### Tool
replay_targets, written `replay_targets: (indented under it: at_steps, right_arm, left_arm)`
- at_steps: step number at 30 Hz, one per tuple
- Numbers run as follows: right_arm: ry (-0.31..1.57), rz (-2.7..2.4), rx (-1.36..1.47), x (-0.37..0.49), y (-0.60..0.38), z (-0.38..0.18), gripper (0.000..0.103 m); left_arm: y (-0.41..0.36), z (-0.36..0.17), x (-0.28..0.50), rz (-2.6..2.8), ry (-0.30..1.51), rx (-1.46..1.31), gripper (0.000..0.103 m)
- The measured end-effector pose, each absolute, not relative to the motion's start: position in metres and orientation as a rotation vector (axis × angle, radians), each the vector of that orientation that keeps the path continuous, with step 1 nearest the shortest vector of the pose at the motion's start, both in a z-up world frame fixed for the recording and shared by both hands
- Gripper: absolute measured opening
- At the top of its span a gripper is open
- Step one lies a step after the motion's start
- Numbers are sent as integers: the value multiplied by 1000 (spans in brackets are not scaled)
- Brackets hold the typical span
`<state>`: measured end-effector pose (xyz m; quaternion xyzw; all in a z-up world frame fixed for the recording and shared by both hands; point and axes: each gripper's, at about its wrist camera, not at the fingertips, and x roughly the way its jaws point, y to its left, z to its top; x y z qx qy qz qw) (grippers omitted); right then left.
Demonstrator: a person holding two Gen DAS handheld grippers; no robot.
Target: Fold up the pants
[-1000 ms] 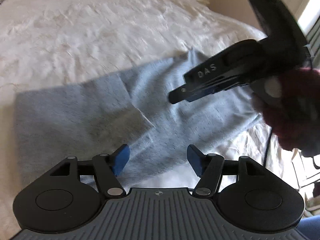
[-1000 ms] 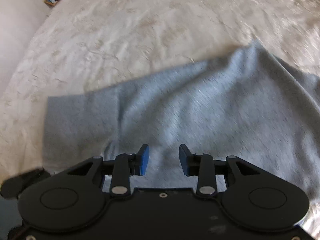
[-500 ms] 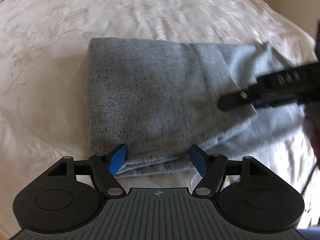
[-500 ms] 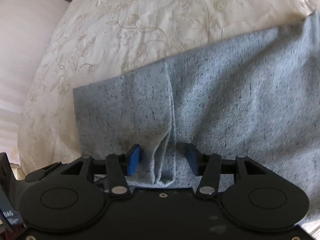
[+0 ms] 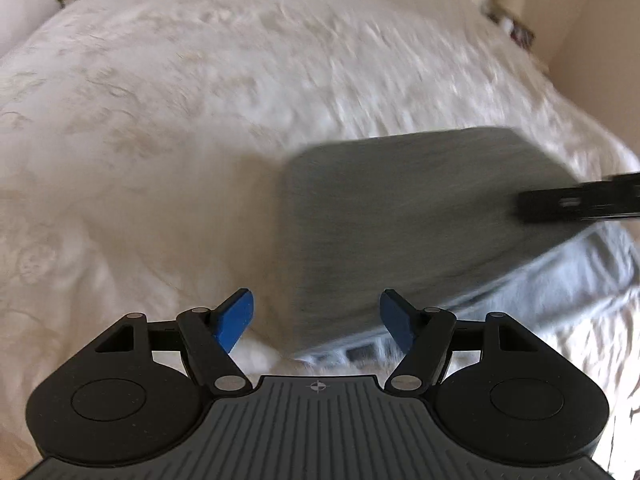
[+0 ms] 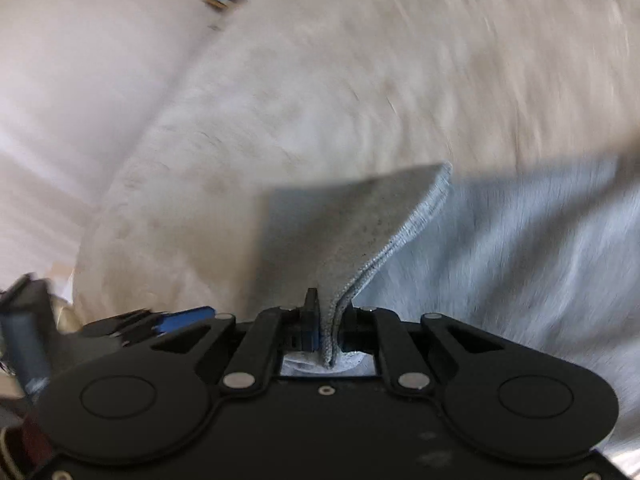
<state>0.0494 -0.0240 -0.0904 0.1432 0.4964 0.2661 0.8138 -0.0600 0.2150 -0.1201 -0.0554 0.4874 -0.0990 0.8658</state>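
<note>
Blurred bedspread [image 5: 200, 120] — pants [image 5: 400, 216] half-hidden

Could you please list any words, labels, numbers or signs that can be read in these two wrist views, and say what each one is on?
No legible words or numbers.
Left gripper body: a small crosshair mark, no text.
Right gripper, seen from the left wrist: lettering on its side, too blurred to read.
Grey pants: no label visible.

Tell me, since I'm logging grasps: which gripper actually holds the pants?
The right gripper: its fingers are closed on the grey pants hem. The left gripper is open, holding nothing.
</note>
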Motion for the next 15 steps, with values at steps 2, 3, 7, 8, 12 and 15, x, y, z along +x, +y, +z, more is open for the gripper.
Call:
replay_targets:
  at_steps: [2, 3, 7, 8, 12, 15]
  right_arm:
    - [1023, 533, 297, 43, -43, -70, 9]
    - [1019, 499, 283, 41, -55, -65, 9]
    - [1072, 327, 202, 38, -100, -82, 9]
    - [1105, 288, 198, 39, -111, -93, 9]
    - [1246, 160, 157, 45, -139, -148, 10]
    - [1250, 165, 202, 44, -144, -154, 10]
  left_arm:
    - [219, -116, -59, -192, 1004, -145, 69]
    - [217, -116, -56, -185, 1009, -151, 69]
    - [203, -120, -51, -187, 1030, -133, 69]
    - [196, -122, -50, -189, 1036, -118, 69]
    - [170, -128, -43, -216, 1056, -90, 69]
    - [144, -129, -35, -246, 1058, -40, 69]
